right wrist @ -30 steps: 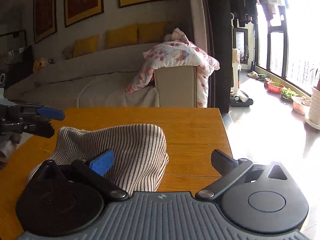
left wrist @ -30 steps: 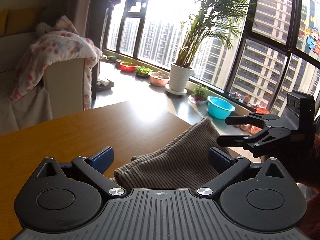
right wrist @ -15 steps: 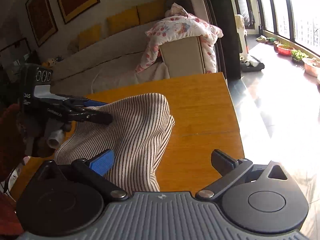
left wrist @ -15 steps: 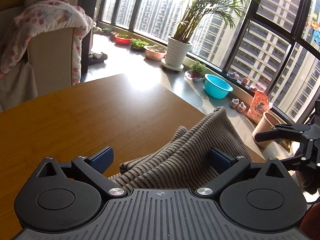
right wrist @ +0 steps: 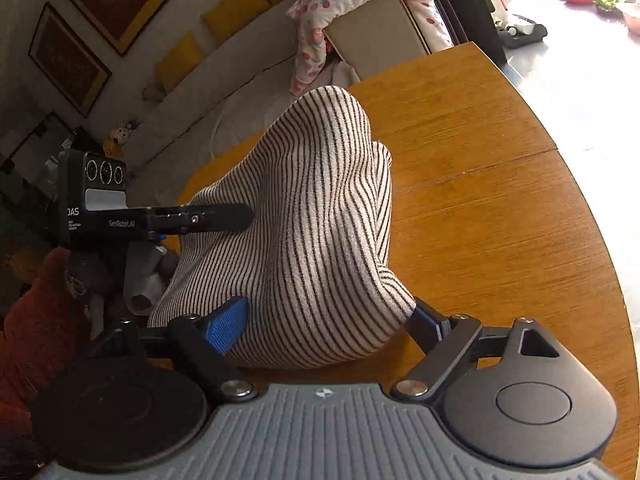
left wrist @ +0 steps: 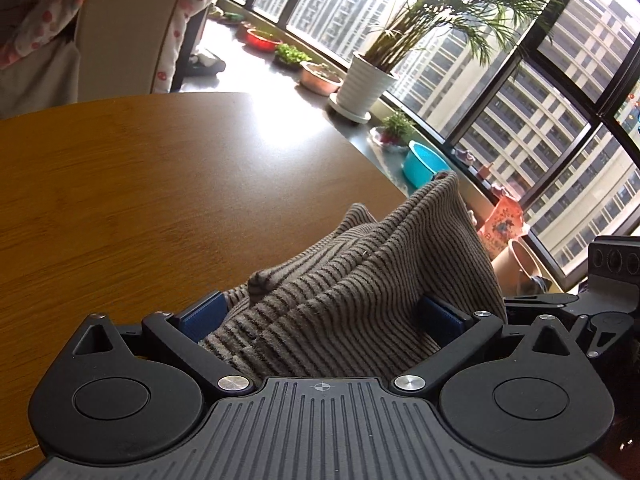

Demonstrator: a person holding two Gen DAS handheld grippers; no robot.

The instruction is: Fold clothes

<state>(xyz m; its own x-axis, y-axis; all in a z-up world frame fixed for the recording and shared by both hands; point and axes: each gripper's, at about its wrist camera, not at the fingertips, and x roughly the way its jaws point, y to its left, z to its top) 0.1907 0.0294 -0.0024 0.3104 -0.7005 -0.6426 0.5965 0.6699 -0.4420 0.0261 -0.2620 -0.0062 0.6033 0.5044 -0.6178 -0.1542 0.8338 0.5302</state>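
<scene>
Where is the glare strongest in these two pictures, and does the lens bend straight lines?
Left wrist view: the window is overexposed, throwing a bright glare patch on the wooden table; window frames curve from fisheye. Right wrist view: the floor by the window is washed out, the striped garment evenly lit, the table edge bowed.

We are looking at a round wooden table [right wrist: 500,208], a seam crossing its top. A striped garment [right wrist: 320,220] is lying bunched on its near part, the far side sitting bare.
</scene>
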